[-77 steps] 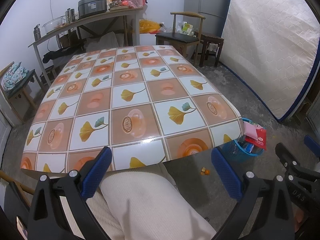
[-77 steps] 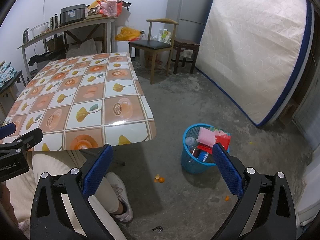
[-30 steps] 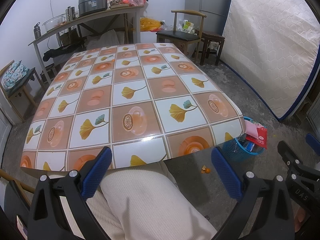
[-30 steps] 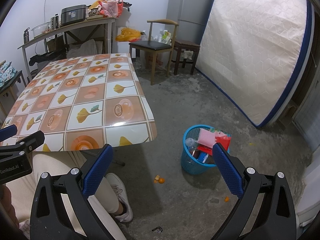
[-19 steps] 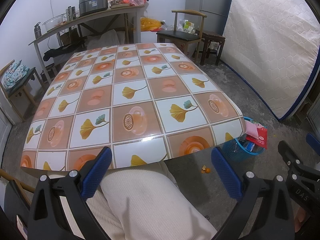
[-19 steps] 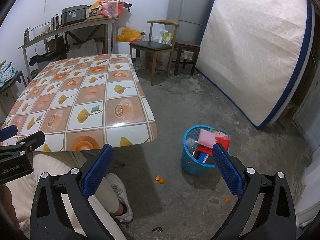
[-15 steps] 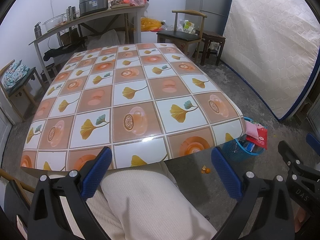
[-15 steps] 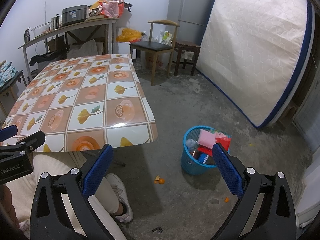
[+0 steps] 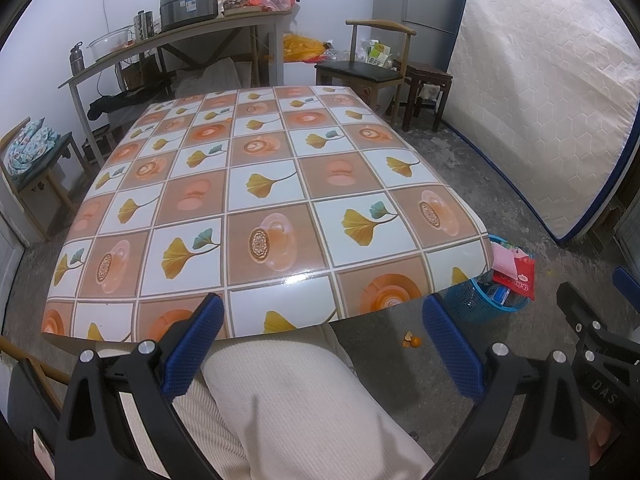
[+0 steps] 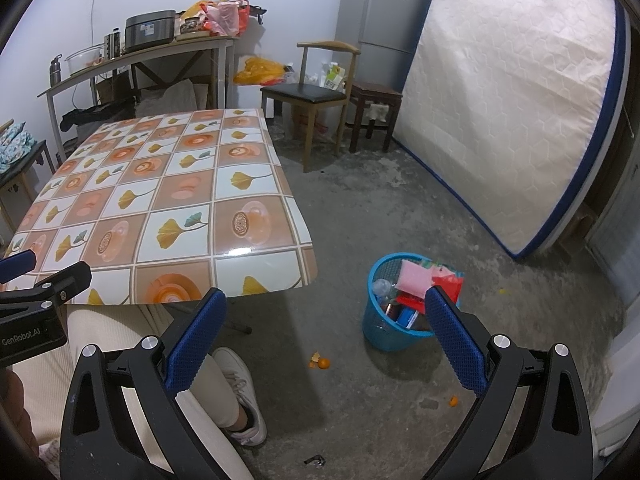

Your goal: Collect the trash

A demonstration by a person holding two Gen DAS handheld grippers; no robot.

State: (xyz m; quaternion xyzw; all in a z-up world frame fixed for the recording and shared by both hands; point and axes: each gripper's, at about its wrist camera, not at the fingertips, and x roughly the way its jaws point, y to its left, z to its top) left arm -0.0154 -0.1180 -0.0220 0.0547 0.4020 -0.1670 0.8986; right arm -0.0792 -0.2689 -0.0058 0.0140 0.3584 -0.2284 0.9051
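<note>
A blue mesh basket stands on the concrete floor right of the table, stuffed with a pink packet, a red packet and other wrappers. In the left wrist view the basket peeks out past the table corner. Orange peel lies on the floor left of the basket, also seen as peel. A smaller orange bit lies nearer me. My left gripper is open above a knee in cream trousers. My right gripper is open over the floor, short of the basket.
A table with a leaf-patterned cloth fills the left. A person's leg and white shoe sit under its edge. A mattress leans at the right, with a chair, stool and fridge behind.
Both views have drifted only slightly. Both grippers stay open and hold nothing, and the basket and peel have not moved.
</note>
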